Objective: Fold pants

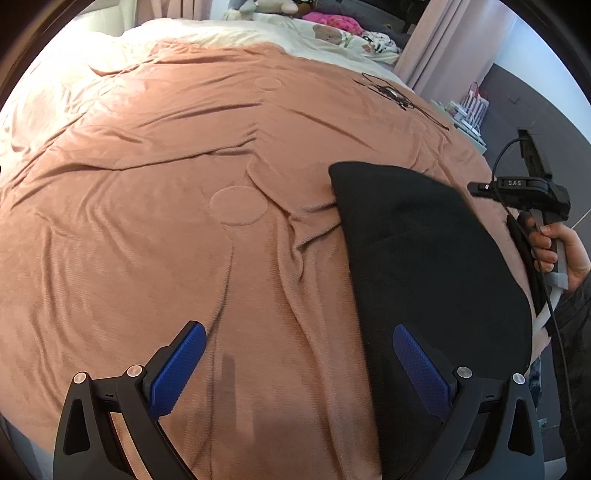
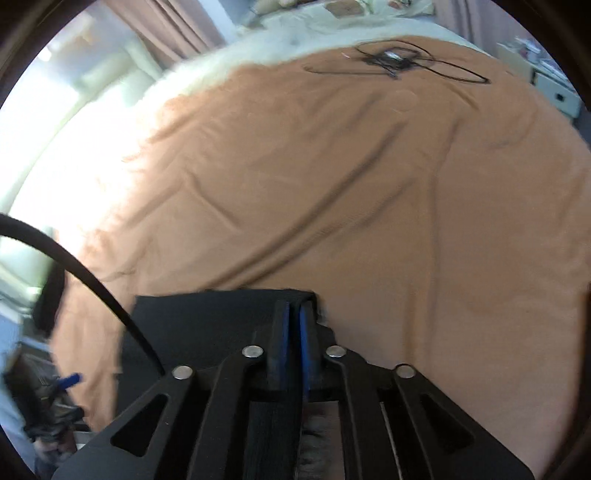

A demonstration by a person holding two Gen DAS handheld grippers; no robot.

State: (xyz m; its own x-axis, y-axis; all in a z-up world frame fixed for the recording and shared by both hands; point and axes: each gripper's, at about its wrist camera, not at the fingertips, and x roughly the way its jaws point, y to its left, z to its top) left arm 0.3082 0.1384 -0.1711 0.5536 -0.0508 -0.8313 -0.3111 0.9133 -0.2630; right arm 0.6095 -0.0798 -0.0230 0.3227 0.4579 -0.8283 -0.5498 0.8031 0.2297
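Pants (image 1: pixel 424 258) are pinched at a corner by right gripper (image 2: pixel 294 314); left gripper (image 1: pixel 299 365) is held spread; a fold-over is called for next

We see our right gripper (image 2: pixel 294 325) with its blue pads (image 2: pixel 305 332) drawn nearly together, pinching the top edge of the black pants (image 2: pixel 207 317) at their upper right corner. The pants lie on a rust-coloured blanket (image 2: pixel 351 184), at its near edge, with folded dark cloth spreading left from the pinch. A thick black cable (image 2: pixel 85 273) arcs over the pants' left side. Far across the blanket from the pants, near its far edge, sits a tangle of thin black wire (image 2: pixel 395 61) around a small device. Beyond that edge lies cream bedding (image 2: pixel 295 33). Left of the pants, low down, the other gripper's blue pad (image 2: pixel 70 380) shows, blurred.
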